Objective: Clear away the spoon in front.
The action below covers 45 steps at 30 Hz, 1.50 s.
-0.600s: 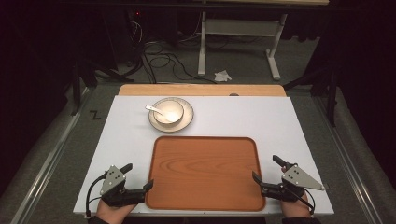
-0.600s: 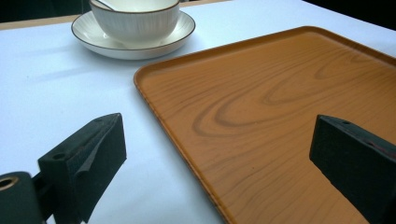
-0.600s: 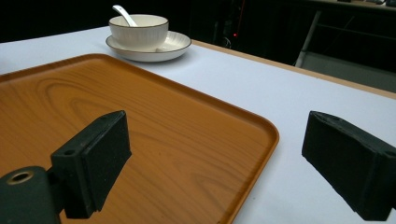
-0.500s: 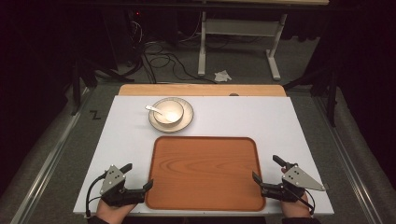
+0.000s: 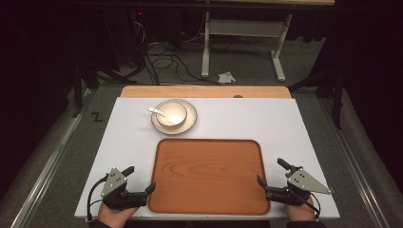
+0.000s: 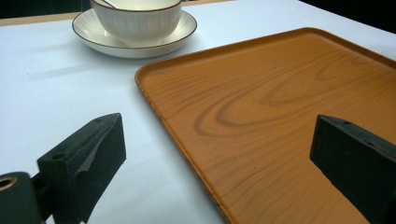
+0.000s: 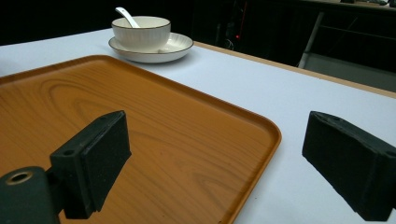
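Spread tongs (image 7: 215,163) straddle the tray's (image 7: 154,121) corner

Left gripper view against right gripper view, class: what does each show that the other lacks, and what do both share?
Left gripper view alone: the tray's near left rim running between its open jaws, one jaw over the white table, the other over the tray.

Right gripper view alone: the spoon handle rising clear of the bowl, the table's far wooden edge, and a dark room with a white desk leg.

Both: the wooden tray, and the ribbed bowl sitting on its saucer beyond it.
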Motion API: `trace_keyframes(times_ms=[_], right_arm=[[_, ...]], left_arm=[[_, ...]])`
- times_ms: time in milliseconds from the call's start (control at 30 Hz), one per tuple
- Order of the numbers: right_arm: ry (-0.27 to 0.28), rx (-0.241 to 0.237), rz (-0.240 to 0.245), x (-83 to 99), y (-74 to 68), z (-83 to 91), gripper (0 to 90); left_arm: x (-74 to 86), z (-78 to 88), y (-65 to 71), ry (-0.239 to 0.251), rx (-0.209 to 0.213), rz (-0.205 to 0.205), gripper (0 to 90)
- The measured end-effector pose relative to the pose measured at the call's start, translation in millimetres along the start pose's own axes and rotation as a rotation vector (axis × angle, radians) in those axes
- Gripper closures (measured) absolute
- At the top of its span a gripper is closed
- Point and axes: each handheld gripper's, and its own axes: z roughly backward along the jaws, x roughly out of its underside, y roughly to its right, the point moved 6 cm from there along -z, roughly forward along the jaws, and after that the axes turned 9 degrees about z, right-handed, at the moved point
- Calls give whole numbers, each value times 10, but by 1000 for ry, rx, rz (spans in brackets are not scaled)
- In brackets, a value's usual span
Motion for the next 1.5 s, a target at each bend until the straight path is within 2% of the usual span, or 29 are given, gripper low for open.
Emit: trace_keyframes(times_ms=[167, 367, 467, 500, 700, 833, 1000, 1033, 1133, 1233, 1267, 1367, 1400, 1500], right_arm=[[-5, 2, -1, 2, 1, -5, 99], [-11, 9, -8, 7, 15, -1, 114], [-9, 6, -7, 8, 17, 3, 114], [-3, 3, -5, 8, 24, 7, 114], [3, 2, -15, 11, 47, 25, 129], [1, 5, -12, 18, 57, 26, 146], [4, 6, -20, 19, 63, 36, 149], [4, 6, -20, 19, 63, 36, 149], [7, 2, -29, 24, 74, 44, 149], [2, -5, -36, 36, 79, 38, 150], [2, -5, -38, 37, 78, 39, 150], [5, -6, -40, 35, 80, 42, 150], [8, -8, -49, 32, 81, 41, 149], [11, -10, -48, 32, 84, 37, 150]], left_arm=[[4, -4, -9, -10, 4, 18, 42], [-49, -11, -28, 3, 1, 43, 58], [-102, -21, -28, 13, 1, 47, 58], [-177, -39, -28, 20, -3, 43, 58], [-363, -126, -64, 16, -42, 18, 58], [-637, -281, -105, 19, -49, 23, 55], [-874, -461, -143, 4, -68, 17, 51], [-874, -461, -143, 4, -68, 17, 50], [-1028, -604, -221, 15, -87, 35, 50], [-1080, -684, -275, 7, -98, 42, 54], [-1125, -763, -345, -1, -115, 54, 54], [-1168, -835, -416, -4, -131, 68, 54], [-1209, -900, -481, -6, -145, 83, 54], [-1240, -954, -529, -11, -160, 84, 54]])
